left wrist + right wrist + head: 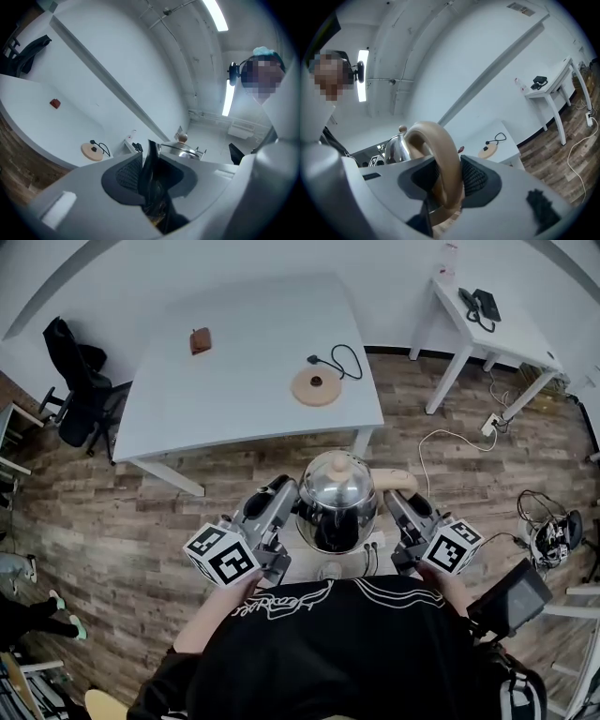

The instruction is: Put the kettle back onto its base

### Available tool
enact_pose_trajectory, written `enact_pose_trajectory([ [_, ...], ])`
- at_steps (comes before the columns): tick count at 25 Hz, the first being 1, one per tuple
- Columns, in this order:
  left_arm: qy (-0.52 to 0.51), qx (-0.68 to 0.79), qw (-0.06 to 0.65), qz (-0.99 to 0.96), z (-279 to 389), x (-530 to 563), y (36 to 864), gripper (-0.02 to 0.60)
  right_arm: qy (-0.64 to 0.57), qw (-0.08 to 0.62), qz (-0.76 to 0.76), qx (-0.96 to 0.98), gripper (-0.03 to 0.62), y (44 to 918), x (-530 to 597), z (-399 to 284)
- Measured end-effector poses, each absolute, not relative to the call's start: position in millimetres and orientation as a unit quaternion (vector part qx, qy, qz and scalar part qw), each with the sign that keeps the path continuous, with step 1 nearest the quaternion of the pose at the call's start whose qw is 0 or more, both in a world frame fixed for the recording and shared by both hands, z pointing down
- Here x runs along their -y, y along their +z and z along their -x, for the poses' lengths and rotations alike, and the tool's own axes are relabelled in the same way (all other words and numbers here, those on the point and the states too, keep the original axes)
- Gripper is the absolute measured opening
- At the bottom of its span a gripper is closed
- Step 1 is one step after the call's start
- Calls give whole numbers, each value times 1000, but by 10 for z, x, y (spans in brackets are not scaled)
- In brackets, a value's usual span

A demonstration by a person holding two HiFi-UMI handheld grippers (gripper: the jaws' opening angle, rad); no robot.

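A shiny steel kettle [336, 501] with a round lid knob and a curved beige handle [398, 481] hangs between my two grippers in front of my chest, over the wood floor. My left gripper [284, 505] is shut on a dark edge of the kettle's left side [151, 174]. My right gripper [397, 507] is shut on the beige handle [439, 161]. The round tan base [316, 387], with its black cord, lies on the grey-white table [234, 390] near the front right corner, well ahead of the kettle. The base [92, 151] shows far off in the left gripper view, and the base [490, 150] likewise in the right gripper view.
A small brown object [200, 339] lies on the table's far left. A black chair [80, 381] stands left of the table. A second white table [492, 329] with a black phone is at the right. Cables and a power strip [490, 424] lie on the floor.
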State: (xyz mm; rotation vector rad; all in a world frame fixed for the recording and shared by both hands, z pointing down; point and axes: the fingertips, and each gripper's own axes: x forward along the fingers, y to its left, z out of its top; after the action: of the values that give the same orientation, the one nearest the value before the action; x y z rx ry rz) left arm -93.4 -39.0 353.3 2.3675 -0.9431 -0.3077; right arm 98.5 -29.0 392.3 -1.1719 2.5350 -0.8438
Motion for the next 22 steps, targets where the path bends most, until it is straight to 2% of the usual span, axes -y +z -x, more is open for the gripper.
enact_pose_trajectory([
  [7, -124, 349, 277, -887, 1141, 882, 3394, 77, -267, 117, 408, -865, 137, 3767, 759, -789],
  [22, -112, 357, 293, -880, 1001, 1519, 3584, 77, -289, 117, 401, -862, 137, 3978, 1429, -914],
])
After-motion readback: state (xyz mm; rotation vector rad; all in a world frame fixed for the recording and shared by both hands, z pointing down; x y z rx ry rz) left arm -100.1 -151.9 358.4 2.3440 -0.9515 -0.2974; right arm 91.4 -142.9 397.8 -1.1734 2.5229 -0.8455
